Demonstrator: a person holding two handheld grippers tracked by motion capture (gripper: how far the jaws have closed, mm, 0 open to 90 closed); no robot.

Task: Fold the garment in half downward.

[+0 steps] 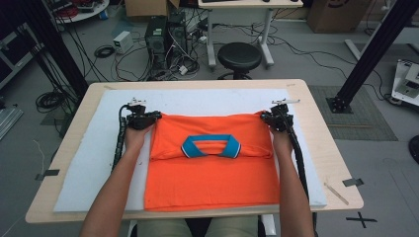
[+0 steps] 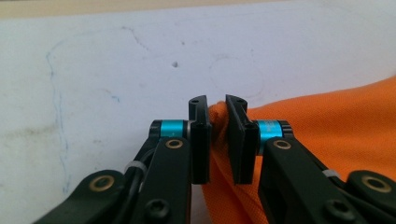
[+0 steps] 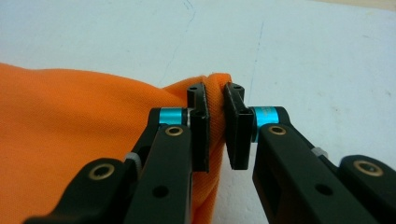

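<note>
While gripping the orange polo shirt (image 1: 212,182) by its two far corners, looks to be in the middle of a fold. Lying flat on the white foam pad (image 1: 99,148) on the wooden surface (image 1: 328,148), near edge down at 6 o'clock, close to the person's lap. Blue collar (image 1: 211,146) in the middle of the shirt, on a top layer of cloth ending in a crease right there.

Left hand-held gripper (image 1: 157,116) at 10 o'clock of the shirt, pinching that corner. Seen from the left gripper view: a bunch of orange cloth squeezed between the two black jaws, with just a thin gap stuffed with cloth. Right hand-held gripper (image 1: 264,116) at 2 o'clock, pinching the other corner the same way, jaws nearly together around a fold of cloth. Both corners low, close to the pad.

Likely step: holding the far edge tight and even, ready to fold again. Next, probably: lift both corners together and bring them toward 6 o'clock. Needs both sides at the same height and the same speed. Needs the cloth kept tight, so no wrinkles. Needs the corners lined up with the near edge before letting go.
</note>
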